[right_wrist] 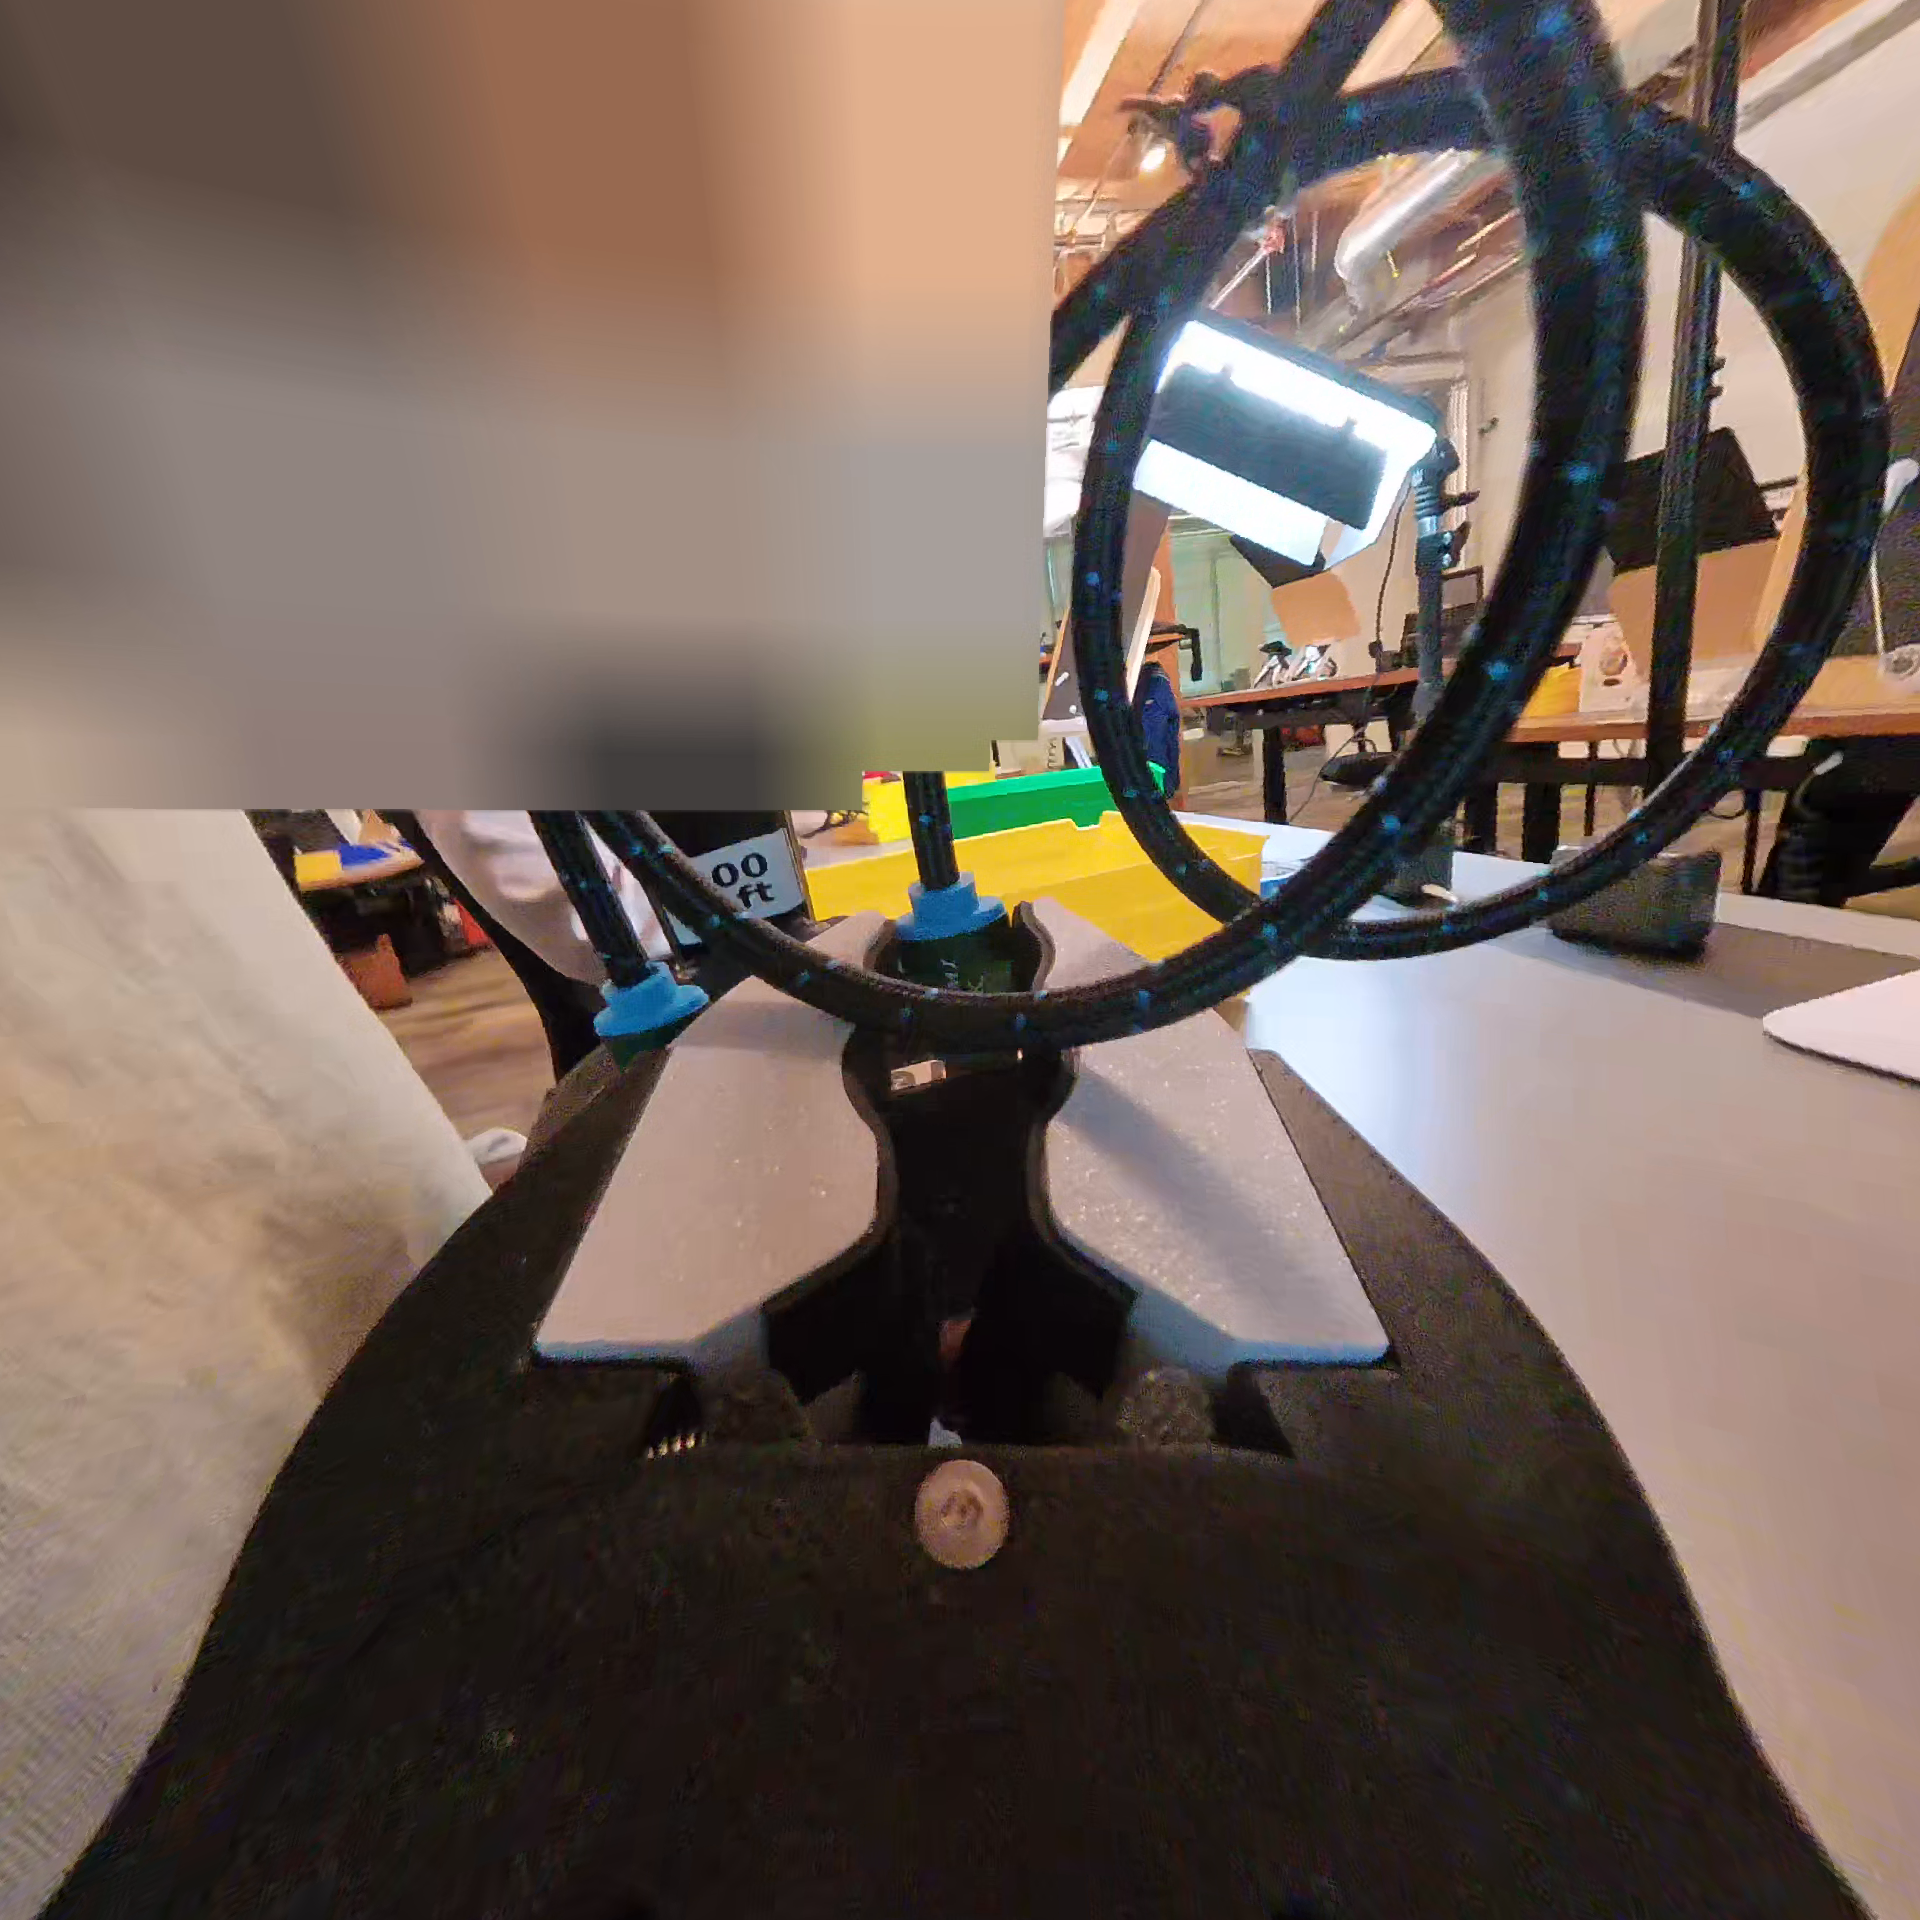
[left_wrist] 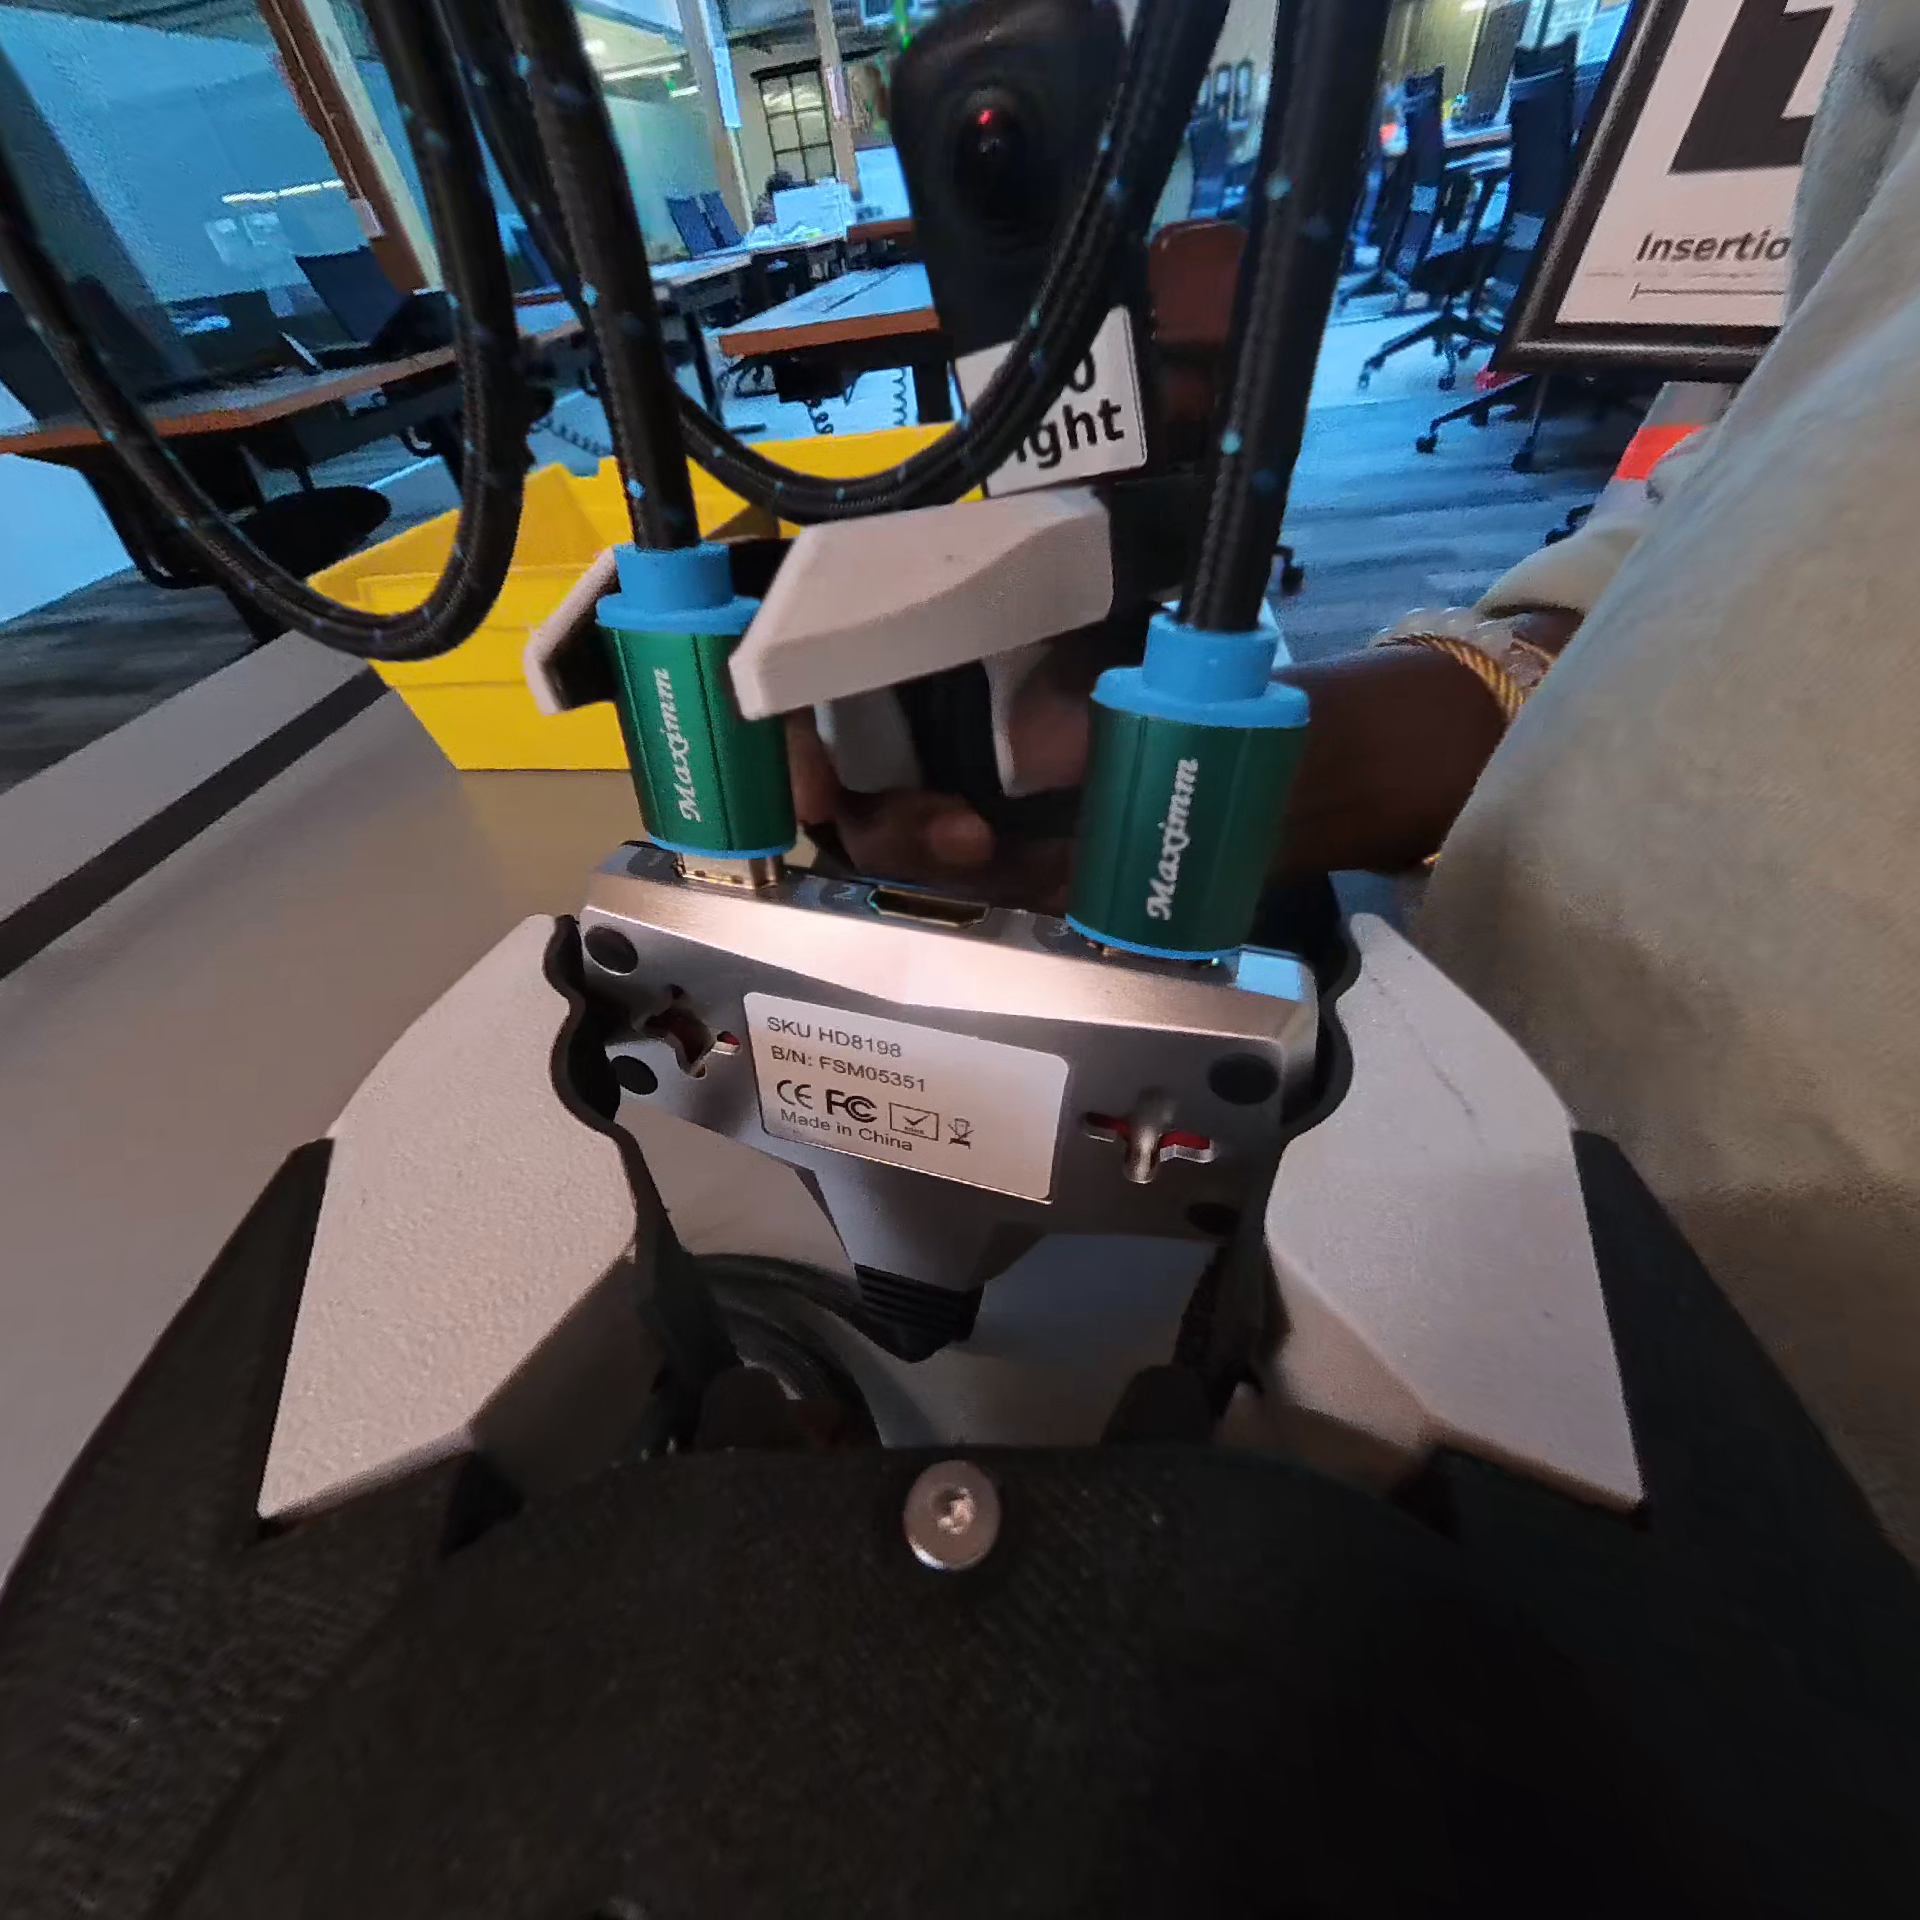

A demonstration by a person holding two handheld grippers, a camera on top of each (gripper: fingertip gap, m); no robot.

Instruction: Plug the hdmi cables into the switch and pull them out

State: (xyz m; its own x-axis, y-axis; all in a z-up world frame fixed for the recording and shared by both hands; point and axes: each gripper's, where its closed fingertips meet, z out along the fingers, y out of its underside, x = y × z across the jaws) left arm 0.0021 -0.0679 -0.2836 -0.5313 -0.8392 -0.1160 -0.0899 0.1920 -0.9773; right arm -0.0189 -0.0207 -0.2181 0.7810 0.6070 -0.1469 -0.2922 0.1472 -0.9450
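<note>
Up close, the left claw (left_wrist: 935,1049) is clamped on the silver switch (left_wrist: 935,1029), its grey fingers (left_wrist: 457,1195) pressing the two side edges of the metal body. The switch is held above the grey tabletop (left_wrist: 260,883) with its labelled underside facing the camera and its port edge pointing away. Three ports run along that edge. One green hdmi plug (left_wrist: 701,727) sits at the left port with a strip of its gold metal tip showing above the socket, so it is only partly seated. The middle port (left_wrist: 928,906) is open. A second green plug (left_wrist: 1179,821) stands in the right port, seated down to its blue collar. Braided black cables (left_wrist: 457,312) rise from both plugs and loop overhead.

Beyond the switch, the right claw (left_wrist: 665,644) comes in from the far side, its pale fingers closed narrowly around the left plug's green shell just under the blue strain relief. In the right wrist view the same plug (right_wrist: 956,951) is wedged between the right claw's fingers (right_wrist: 748,1122), the other plug (right_wrist: 644,1013) stands just to the left, and a cable loop (right_wrist: 1558,520) hangs in front. A yellow bin (left_wrist: 499,665) rests on the tabletop behind.
</note>
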